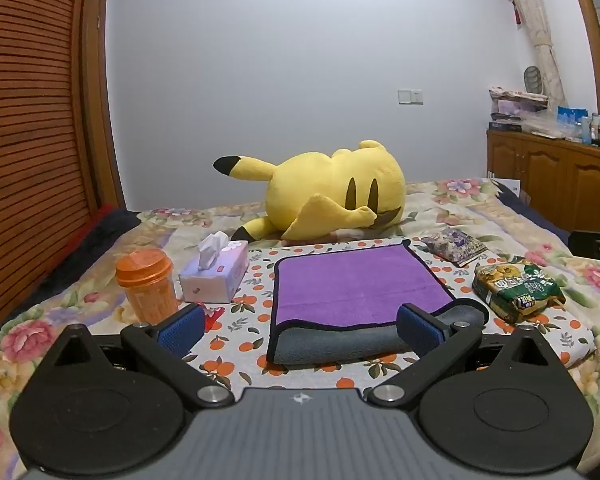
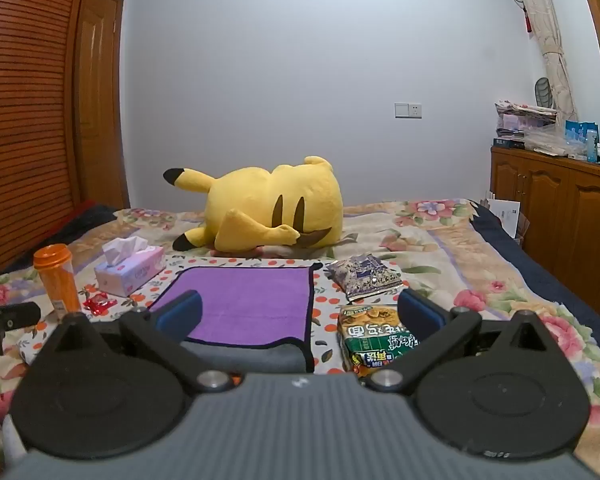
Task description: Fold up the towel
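A purple towel (image 1: 356, 280) with a black hem lies on the orange-print cloth on the bed. Its near edge is turned over and shows the grey underside (image 1: 340, 344). My left gripper (image 1: 300, 326) is open and empty, just in front of that near edge. In the right wrist view the towel (image 2: 248, 300) lies ahead to the left. My right gripper (image 2: 300, 316) is open and empty, spanning the towel's near right corner and a green snack bag (image 2: 374, 340).
An orange bottle (image 1: 146, 284), a tissue box (image 1: 216, 274) and a small red wrapper (image 2: 98, 304) sit left of the towel. A purple snack packet (image 1: 454, 246) and the green bag (image 1: 514, 286) sit right. A yellow plush (image 1: 332, 192) lies behind. Wooden cabinets (image 2: 556, 216) stand at the right.
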`<state>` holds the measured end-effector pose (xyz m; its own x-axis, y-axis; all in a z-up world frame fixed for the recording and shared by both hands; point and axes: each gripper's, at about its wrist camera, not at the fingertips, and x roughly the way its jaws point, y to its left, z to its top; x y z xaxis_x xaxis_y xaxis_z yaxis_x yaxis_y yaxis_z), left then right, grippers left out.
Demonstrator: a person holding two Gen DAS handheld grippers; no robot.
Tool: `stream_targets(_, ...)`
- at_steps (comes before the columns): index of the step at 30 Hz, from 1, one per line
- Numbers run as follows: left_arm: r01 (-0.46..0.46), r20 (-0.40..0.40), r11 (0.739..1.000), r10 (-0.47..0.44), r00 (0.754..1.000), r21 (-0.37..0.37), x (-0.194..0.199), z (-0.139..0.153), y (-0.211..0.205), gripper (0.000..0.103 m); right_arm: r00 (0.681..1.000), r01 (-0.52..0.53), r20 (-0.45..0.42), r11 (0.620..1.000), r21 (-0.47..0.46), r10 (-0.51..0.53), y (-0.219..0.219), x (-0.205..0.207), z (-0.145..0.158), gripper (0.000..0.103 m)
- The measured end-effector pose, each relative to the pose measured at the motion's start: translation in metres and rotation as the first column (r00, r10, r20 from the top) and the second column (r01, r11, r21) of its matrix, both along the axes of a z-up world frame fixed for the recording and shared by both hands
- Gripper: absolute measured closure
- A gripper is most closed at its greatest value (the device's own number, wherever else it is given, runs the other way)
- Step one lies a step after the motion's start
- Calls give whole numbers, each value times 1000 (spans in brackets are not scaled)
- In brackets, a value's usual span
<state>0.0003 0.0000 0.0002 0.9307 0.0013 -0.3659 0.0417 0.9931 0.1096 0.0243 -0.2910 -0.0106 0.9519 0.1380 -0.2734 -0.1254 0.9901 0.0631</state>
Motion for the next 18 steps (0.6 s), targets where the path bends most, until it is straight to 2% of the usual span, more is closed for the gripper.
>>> stream_targets(18,-4,22,1000,4,1000,-6,-2,1,3,0,1000,0,3,1000,-1,0,0,0,0,0)
